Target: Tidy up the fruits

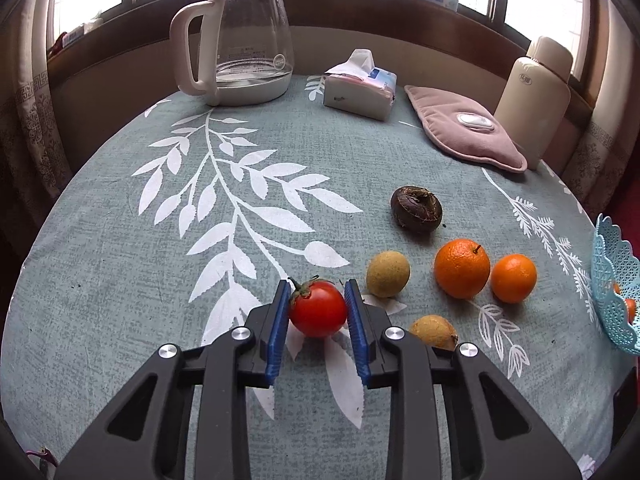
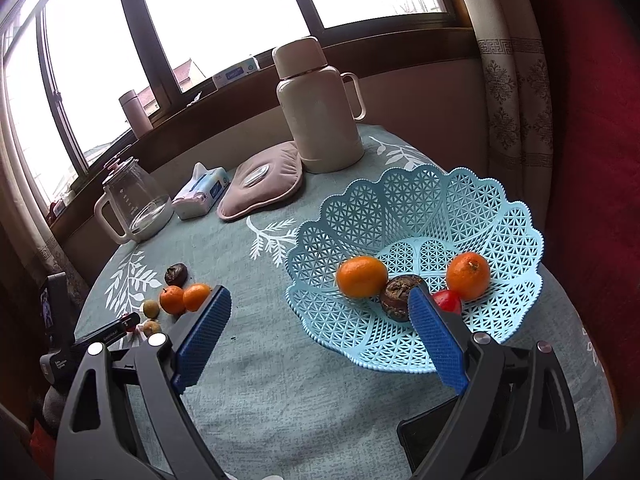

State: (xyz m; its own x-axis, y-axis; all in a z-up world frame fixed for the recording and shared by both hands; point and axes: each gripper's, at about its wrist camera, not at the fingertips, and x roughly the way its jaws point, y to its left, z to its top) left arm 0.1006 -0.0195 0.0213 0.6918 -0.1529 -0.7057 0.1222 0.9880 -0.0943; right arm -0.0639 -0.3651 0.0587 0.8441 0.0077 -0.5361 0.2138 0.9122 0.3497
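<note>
My left gripper (image 1: 317, 290) is shut on a red tomato (image 1: 318, 309) that rests on the grey-green leaf-print tablecloth (image 1: 160, 280); both blue pads (image 1: 280, 320) press its sides. To its right lie two tan round fruits (image 1: 388, 274) (image 1: 434, 331), two oranges (image 1: 462, 268) (image 1: 513, 278) and a dark brown fruit (image 1: 416, 209). My right gripper (image 2: 320, 300) stands open with nothing between its fingers, in front of the light blue lattice basket (image 2: 500, 216). The basket holds two oranges (image 2: 361, 275) (image 2: 467, 276), a dark brown fruit (image 2: 398, 294) and a red fruit (image 2: 448, 300).
At the back of the round table stand a glass kettle (image 1: 244, 52), a tissue pack (image 1: 360, 86), a pink heat pad (image 1: 464, 128) and a cream thermos (image 2: 320, 108). The basket's rim (image 1: 612, 280) shows at the right edge of the left wrist view. A dark flat object (image 2: 428, 436) lies near the front.
</note>
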